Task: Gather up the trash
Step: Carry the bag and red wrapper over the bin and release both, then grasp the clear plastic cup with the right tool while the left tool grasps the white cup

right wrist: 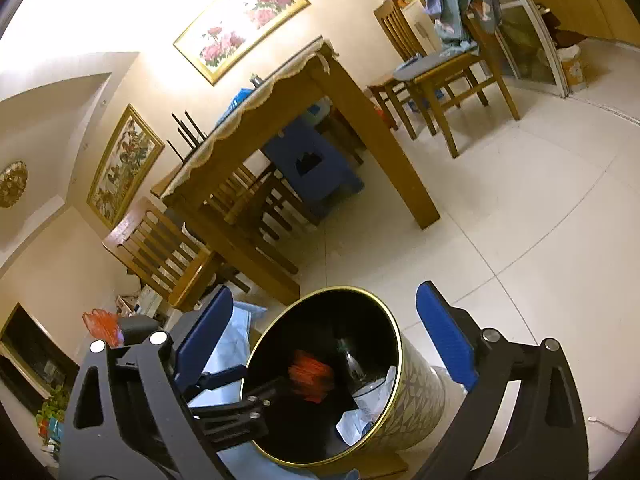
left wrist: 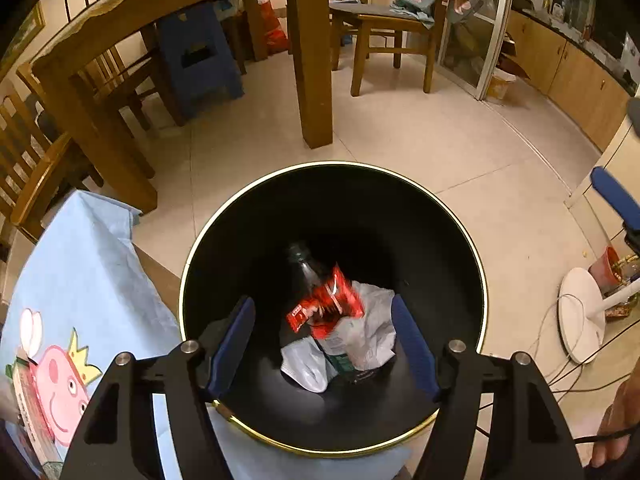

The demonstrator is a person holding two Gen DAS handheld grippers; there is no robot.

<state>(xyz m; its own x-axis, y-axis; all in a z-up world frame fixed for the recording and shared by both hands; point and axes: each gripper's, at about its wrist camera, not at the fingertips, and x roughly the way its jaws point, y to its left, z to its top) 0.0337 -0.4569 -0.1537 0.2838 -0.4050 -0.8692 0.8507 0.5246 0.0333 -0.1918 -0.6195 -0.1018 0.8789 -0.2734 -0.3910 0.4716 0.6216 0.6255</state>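
Note:
A round black trash bin with a gold rim (left wrist: 478, 248) stands on the floor; it also shows in the right wrist view (right wrist: 394, 328). Inside lie a dark plastic bottle (left wrist: 304, 268), crumpled white wrappers (left wrist: 372, 332) and a red snack wrapper (left wrist: 328, 306), which looks blurred in the right wrist view (right wrist: 310, 376). My left gripper (left wrist: 323, 344) is open and empty right above the bin's mouth. My right gripper (right wrist: 324, 344) is open and empty, higher up and to the right of the bin; one of its fingers (left wrist: 616, 198) shows in the left wrist view.
A low table with a blue Peppa Pig cloth (left wrist: 76, 292) touches the bin's left side. A wooden dining table (left wrist: 312, 60), chairs (left wrist: 392, 24) and a blue stool (left wrist: 200, 56) stand beyond. A white fan base (left wrist: 580, 312) with cables is at right.

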